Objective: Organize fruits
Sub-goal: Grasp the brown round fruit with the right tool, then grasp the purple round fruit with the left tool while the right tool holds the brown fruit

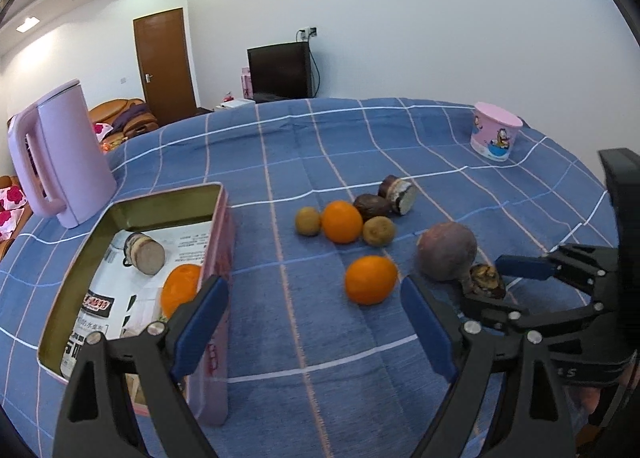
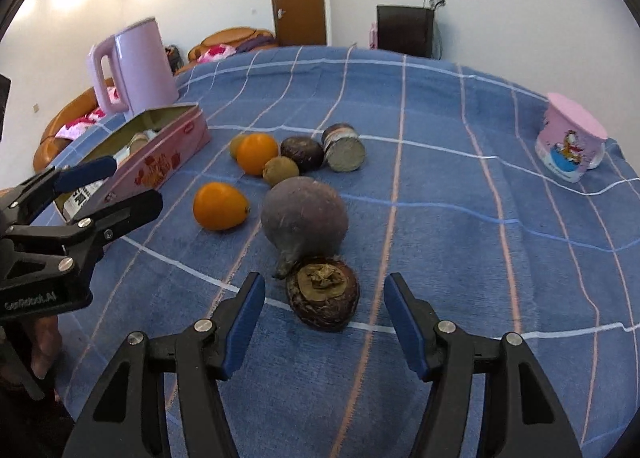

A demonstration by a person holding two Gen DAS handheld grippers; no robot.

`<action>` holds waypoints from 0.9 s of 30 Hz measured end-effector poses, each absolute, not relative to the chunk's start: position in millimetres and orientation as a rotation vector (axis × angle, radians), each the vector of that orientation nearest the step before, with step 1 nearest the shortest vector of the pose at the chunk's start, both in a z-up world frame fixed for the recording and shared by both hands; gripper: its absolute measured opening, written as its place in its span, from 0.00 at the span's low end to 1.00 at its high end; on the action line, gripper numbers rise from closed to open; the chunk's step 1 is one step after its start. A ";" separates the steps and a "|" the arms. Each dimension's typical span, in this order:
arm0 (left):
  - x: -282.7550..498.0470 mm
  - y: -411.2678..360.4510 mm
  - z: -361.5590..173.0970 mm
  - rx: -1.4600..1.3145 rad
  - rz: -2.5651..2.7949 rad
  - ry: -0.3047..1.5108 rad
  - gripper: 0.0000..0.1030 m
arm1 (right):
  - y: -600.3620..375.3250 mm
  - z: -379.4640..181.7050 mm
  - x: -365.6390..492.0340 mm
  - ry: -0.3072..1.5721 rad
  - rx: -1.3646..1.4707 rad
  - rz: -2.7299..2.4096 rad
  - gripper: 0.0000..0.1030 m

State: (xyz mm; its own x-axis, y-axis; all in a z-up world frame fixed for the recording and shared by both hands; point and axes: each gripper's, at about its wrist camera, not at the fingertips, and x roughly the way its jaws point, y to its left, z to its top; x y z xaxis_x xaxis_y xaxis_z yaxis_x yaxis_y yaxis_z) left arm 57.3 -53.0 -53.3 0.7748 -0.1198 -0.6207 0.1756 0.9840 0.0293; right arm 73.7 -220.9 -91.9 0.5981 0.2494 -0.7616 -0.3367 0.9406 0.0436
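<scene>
- Holding a two-finger gripper in each hand, I face a table covered with a blue checked cloth.
- My right gripper points down at a dark brown round fruit, a mangosteen by its looks, near the table's front edge. Its jaws stand partly open on either side of the fruit, and the pads do not touch it.
- Just behind, and touching it, lies a large purplish beetroot-like root.
- My left gripper hangs with its jaws wide and nothing in them, beside the near end of a pink rectangular tin near the left edge.
- The tin already holds an orange and a cut stub of pale root on printed paper.
- A loose orange lies ahead of the left gripper.
- Further toward the middle of the table is a cluster: another orange, two kiwis, a dark passion-fruit-like ball and a cut root piece.
- A lilac kettle stands behind the tin, and a pink cartoon cup stands near the far right edge.
- I judge the step to be picking up the mangosteen. Next, the right jaws must close squarely on it without nudging the root, then lift and carry it to the tin.
</scene>
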 end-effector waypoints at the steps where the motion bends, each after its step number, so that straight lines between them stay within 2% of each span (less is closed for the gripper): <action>1: 57.4 -54.5 -52.7 0.089 -0.163 0.664 0.88 | -220.2 -93.2 75.7 0.877 -0.118 0.342 0.56; 5: 58.4 -59.0 -49.8 0.088 -0.177 0.662 0.88 | -217.5 -94.5 77.9 0.893 -0.134 0.369 0.45; 12: 62.7 -73.4 -46.9 0.091 -0.201 0.651 0.88 | -237.3 -84.7 69.4 0.832 -0.120 0.293 0.39; 27: 73.9 -128.4 -60.0 0.118 -0.306 0.685 0.88 | -278.1 -74.2 75.2 0.785 -0.031 0.149 0.38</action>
State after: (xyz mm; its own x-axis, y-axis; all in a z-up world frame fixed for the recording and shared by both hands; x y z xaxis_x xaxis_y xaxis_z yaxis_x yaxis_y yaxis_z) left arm 73.9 -128.4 -60.0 0.7319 -0.2392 -0.6380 0.3162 0.9487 0.0070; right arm 75.2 -278.1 -74.2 0.6977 0.1222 -0.7059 -0.1456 0.9890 0.0273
